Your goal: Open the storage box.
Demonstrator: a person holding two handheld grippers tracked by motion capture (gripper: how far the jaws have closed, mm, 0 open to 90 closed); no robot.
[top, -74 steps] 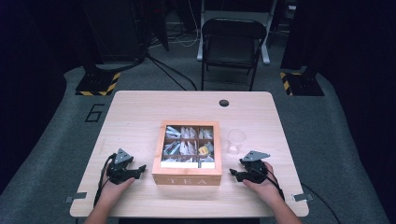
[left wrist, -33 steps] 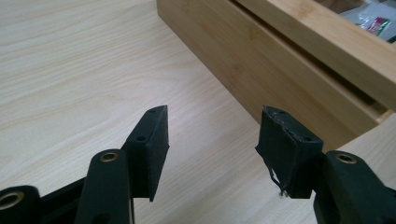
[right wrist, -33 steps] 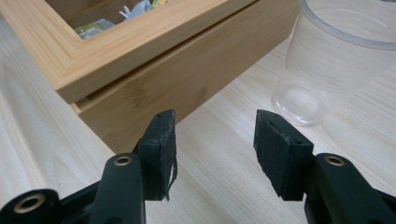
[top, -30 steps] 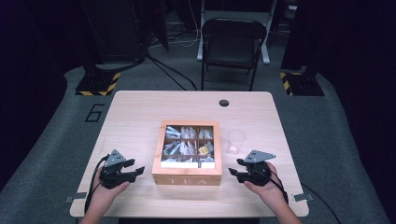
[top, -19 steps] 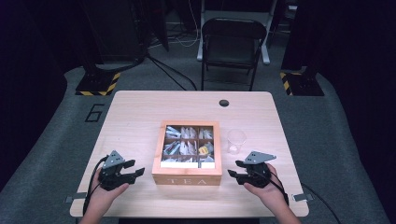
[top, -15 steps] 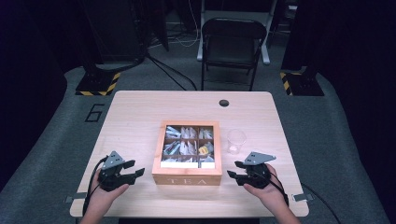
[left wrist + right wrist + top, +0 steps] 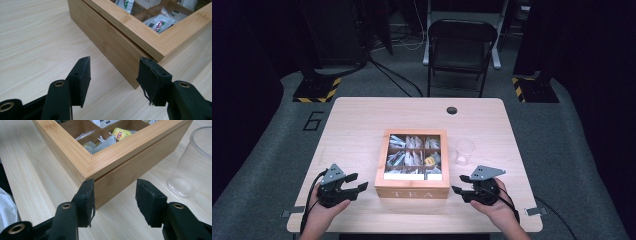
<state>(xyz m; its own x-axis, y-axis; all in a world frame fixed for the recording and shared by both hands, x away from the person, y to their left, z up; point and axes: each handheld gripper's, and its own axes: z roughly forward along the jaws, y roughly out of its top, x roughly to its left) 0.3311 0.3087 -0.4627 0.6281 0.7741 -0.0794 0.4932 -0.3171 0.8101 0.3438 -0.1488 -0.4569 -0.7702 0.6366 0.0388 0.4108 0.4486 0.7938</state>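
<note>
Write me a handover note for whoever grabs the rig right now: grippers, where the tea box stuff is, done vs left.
Left gripper: open, holding nothing, at the tea box's front left corner, on the person's side.
Right gripper: open, holding nothing, at the box's front right corner.
Tea box: middle of the table, window lid looks shut, tea bags in the compartments under it.
Clear plastic cup: upright just right of the box, looks empty.
Done: both grippers lined up on the box, one at each front corner.
Left: nothing gripped yet. Likely next is closing in on the box or lid; mind the cup near the right gripper.
</note>
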